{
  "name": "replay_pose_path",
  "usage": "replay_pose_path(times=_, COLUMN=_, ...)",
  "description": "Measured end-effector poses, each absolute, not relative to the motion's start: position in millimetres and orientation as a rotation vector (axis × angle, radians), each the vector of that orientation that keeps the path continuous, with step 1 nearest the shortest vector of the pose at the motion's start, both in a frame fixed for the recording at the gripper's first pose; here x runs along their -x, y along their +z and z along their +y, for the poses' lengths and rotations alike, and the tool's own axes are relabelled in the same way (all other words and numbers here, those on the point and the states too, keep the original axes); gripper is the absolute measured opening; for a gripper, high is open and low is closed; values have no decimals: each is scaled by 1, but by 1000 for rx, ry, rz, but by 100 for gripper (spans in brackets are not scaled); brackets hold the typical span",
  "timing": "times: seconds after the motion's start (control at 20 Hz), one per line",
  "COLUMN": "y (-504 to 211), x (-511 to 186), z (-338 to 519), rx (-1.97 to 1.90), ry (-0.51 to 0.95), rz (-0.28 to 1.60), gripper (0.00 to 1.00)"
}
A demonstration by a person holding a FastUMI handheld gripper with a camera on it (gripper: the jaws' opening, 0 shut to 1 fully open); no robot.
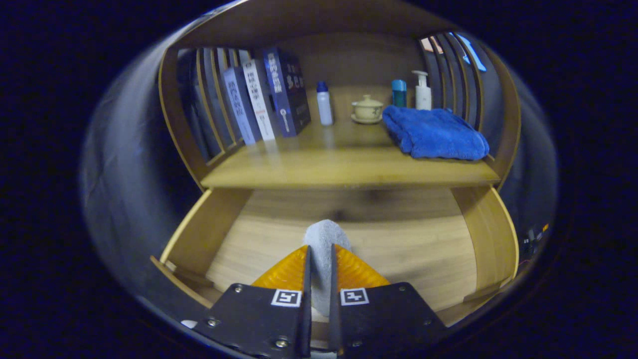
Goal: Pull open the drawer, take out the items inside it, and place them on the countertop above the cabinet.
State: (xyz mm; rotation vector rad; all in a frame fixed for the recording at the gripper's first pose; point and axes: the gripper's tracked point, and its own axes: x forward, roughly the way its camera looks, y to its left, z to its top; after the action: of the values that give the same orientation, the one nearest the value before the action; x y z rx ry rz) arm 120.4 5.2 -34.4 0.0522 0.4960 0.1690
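Note:
The wooden drawer [478, 234] stands pulled open below the countertop [344, 167]. My gripper [321, 249] hovers over the drawer's floor, shut on a grey, rough, flat oval thing [324, 234] that looks like a stone or sponge. It stands on edge between the two fingers, and its rounded top pokes out past the tips. The drawer floor that I can see around it is bare wood. The part of the floor under my fingers is hidden.
On the countertop a folded blue towel [433, 132] lies at the right. Behind it stand a teal bottle [398, 92] and a white pump bottle [422, 89]. A lidded cup on a saucer [367, 108], a small white bottle [324, 103] and several leaning books [269, 97] fill the back and left.

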Motion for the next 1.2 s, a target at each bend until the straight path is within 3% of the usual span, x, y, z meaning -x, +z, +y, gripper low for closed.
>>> replay_pose_path(times=0.5, y=87, x=-185, z=9, rx=-136, ry=156, rz=253, gripper=14)
replay_pose_path(times=1.0, y=71, x=-284, z=-3, rx=-171, ry=46, rz=241, gripper=14)
replay_pose_path(times=1.2, y=73, x=-289, z=4, rx=-191, ry=60, rz=229, gripper=27)
